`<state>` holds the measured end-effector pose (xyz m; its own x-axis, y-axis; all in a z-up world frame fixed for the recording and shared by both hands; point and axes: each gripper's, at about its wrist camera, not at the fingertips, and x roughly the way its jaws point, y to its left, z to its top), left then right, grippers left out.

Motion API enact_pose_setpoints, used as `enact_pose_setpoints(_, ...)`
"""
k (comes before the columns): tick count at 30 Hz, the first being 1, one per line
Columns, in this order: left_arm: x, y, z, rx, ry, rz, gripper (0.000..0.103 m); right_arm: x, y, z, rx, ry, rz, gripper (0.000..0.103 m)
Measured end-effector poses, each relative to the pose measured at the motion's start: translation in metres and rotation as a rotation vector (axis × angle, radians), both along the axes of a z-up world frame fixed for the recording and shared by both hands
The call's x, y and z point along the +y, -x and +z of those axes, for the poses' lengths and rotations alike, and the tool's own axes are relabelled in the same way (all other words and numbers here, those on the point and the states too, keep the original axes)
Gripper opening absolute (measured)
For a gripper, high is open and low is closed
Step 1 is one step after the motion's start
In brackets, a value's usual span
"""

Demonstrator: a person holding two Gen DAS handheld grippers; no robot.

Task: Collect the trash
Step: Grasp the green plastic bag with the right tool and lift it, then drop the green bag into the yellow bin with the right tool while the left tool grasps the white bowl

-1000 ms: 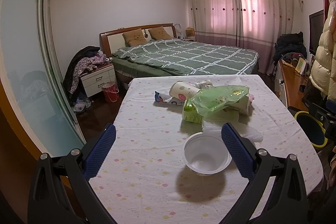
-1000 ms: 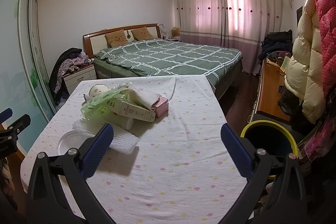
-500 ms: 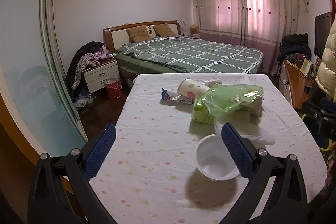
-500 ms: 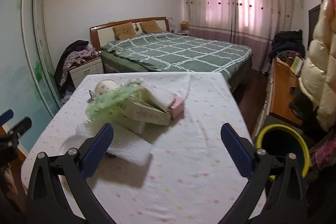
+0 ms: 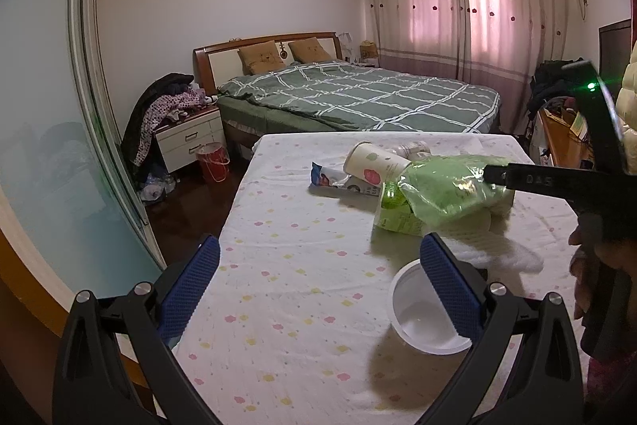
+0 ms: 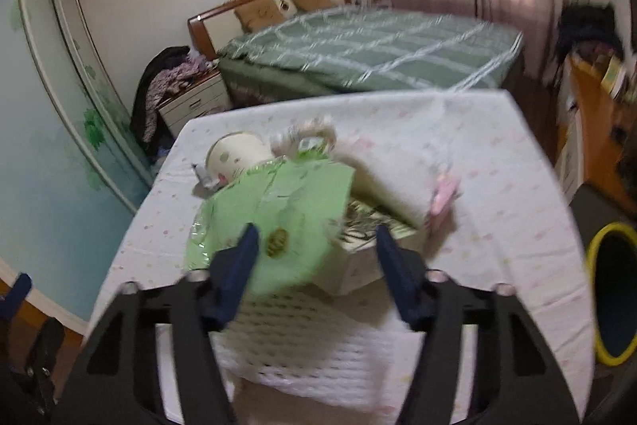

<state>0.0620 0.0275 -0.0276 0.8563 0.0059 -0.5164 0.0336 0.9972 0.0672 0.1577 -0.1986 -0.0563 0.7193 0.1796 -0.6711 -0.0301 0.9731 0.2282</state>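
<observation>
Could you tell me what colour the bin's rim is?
Yellow; the bin shows best in the right wrist view.

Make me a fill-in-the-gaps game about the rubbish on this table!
1. The white bowl on the table stands ___ side up.
2. The crinkly plastic bag on top of the trash pile is ___ in colour.
3. The bin beside the table has a ___ rim.
4. The paper cup with the dots lies on its ___.

Missing words: open; green; yellow; side

A heap of trash lies mid-bench: a crumpled green plastic bag [image 6: 286,210] draped over a printed carton [image 6: 370,245], a paper cup [image 5: 374,164] on its side, white foam netting [image 6: 302,341], and an empty white plastic bowl [image 5: 422,321] upright nearby.
</observation>
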Motion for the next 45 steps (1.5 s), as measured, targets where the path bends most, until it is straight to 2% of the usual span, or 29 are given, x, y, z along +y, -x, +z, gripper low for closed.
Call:
enact_pose_setpoints(2, 0.001, -0.002, -0.002, 0.003, 0.002, -0.001, 0.099, 0.002, -0.001, -0.001, 0.000, -0.016, 0.009, 0.020)
enact_pose_setpoints(3, 0.001, -0.003, -0.003, 0.006, 0.003, -0.002, 0.099, 0.003, -0.001, 0.000, -0.004, -0.032, 0.019, 0.017)
enact_pose_setpoints(4, 0.000, -0.005, -0.005, 0.010, 0.004, -0.005, 0.099, 0.004, 0.001, 0.001, -0.015, -0.046, 0.029, 0.008)
enact_pose_setpoints(5, 0.000, -0.006, -0.006, 0.012, 0.005, -0.007, 0.099, 0.004, 0.003, 0.003, -0.025, -0.057, 0.037, 0.004)
enact_pose_setpoints(12, -0.007, -0.008, -0.009, 0.018, 0.005, -0.031, 0.099, -0.005, 0.027, 0.030, -0.097, -0.119, 0.067, 0.001)
enact_pose_setpoints(20, -0.030, -0.003, -0.013, 0.024, 0.008, -0.100, 0.099, -0.036, 0.068, 0.077, -0.216, -0.104, 0.044, 0.001)
enact_pose_setpoints(24, -0.045, 0.000, -0.020, 0.045, 0.012, -0.141, 0.099, -0.069, 0.094, 0.095, -0.259, -0.071, -0.012, 0.001)
enact_pose_setpoints(28, -0.062, 0.003, -0.031, 0.068, 0.007, -0.179, 0.099, -0.115, 0.120, 0.102, -0.282, 0.002, -0.139, 0.001)
enact_pose_setpoints(30, -0.069, 0.004, -0.036, 0.083, 0.002, -0.190, 0.099, -0.143, 0.130, 0.097, -0.263, 0.045, -0.219, 0.001)
enact_pose_setpoints(37, -0.078, 0.011, -0.057, 0.157, 0.000, -0.192, 0.099, -0.243, 0.149, 0.048, -0.138, 0.126, -0.493, 0.002)
enact_pose_setpoints(45, -0.082, 0.009, -0.077, 0.235, -0.013, -0.178, 0.099, -0.314, 0.128, -0.037, 0.049, 0.159, -0.651, 0.002)
